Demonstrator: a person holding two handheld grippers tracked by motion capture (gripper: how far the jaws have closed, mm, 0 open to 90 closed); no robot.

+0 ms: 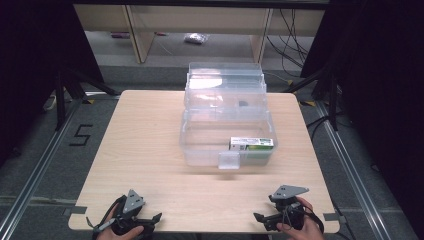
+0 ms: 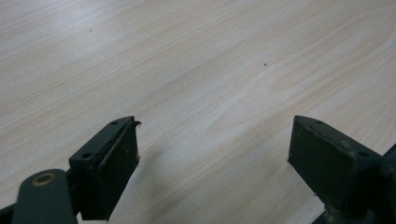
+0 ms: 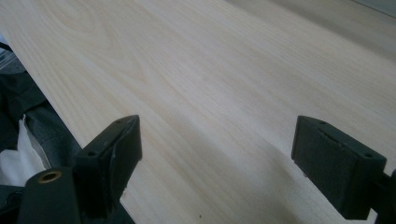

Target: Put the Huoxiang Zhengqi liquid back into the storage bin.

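A clear plastic box [image 1: 200, 145] stands at the middle of the wooden table [image 1: 145, 150] with its lid [image 1: 225, 82] tipped open at the back. A green and white carton [image 1: 251, 144] lies inside it at the front right. My left gripper [image 1: 156, 218] rests at the table's near left corner, jaws pointing right. My right gripper [image 1: 258, 218] rests at the near right corner, jaws pointing left. In the left gripper view, my left gripper [image 2: 215, 128] stands open over bare wood. In the right gripper view, my right gripper [image 3: 217, 126] is open too, nothing between its jaws.
A small clear latch flap [image 1: 229, 161] hangs at the box's front wall. The table's near edge [image 1: 200, 231] runs just under both hands. A taped figure 5 [image 1: 80, 135] marks the floor at the left. Dark stand legs [image 1: 62, 95] flank the table.
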